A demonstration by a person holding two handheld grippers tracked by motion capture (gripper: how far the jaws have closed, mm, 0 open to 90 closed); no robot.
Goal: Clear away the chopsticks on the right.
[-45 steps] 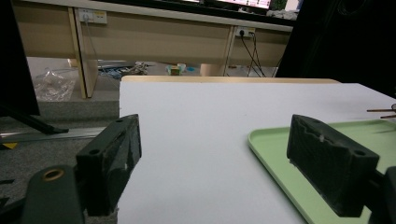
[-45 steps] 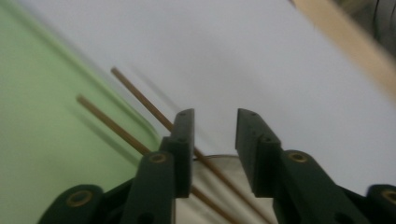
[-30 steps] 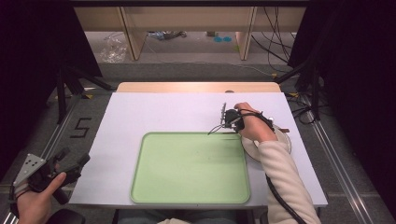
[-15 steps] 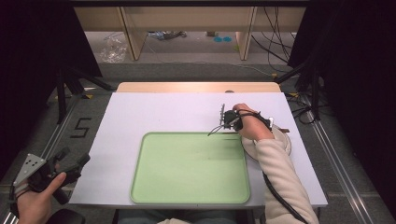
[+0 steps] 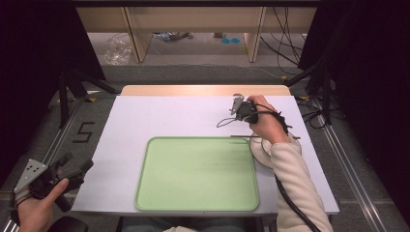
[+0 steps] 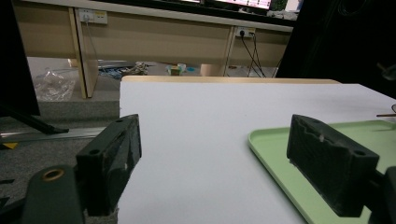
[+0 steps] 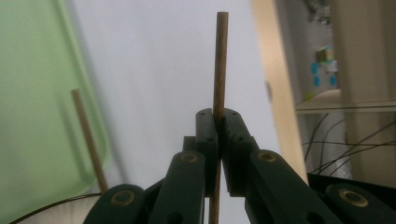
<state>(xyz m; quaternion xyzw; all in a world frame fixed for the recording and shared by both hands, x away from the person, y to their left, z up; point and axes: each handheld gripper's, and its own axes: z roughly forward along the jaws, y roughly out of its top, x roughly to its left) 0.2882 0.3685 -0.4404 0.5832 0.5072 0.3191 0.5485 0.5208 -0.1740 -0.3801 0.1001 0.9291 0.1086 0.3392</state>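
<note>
Your right tongs (image 7: 216, 122) are clamped on a thin wooden stick (image 7: 220, 60). Their jaws have just been closing, and the stick now sits pinched between them. In the right gripper view its long axis runs straight out along the line of the jaws, its free end pointing away from you, toward the far edge of the white surface (image 7: 177, 56). In the high view the right tongs (image 5: 237, 105) are raised above the surface, beyond the far right corner of the green tray (image 5: 196, 174).

A second stick (image 7: 88, 140) lies on the surface just beside the tray's far right edge, its near end by a white dish (image 7: 56, 210). It sits below the right tongs and to their left, on the tray side.

Your left tongs (image 6: 212, 158) are wide open and hold nothing. They hover at the near left corner of the surface, well apart from both sticks, so your right hand is far nearer.
</note>
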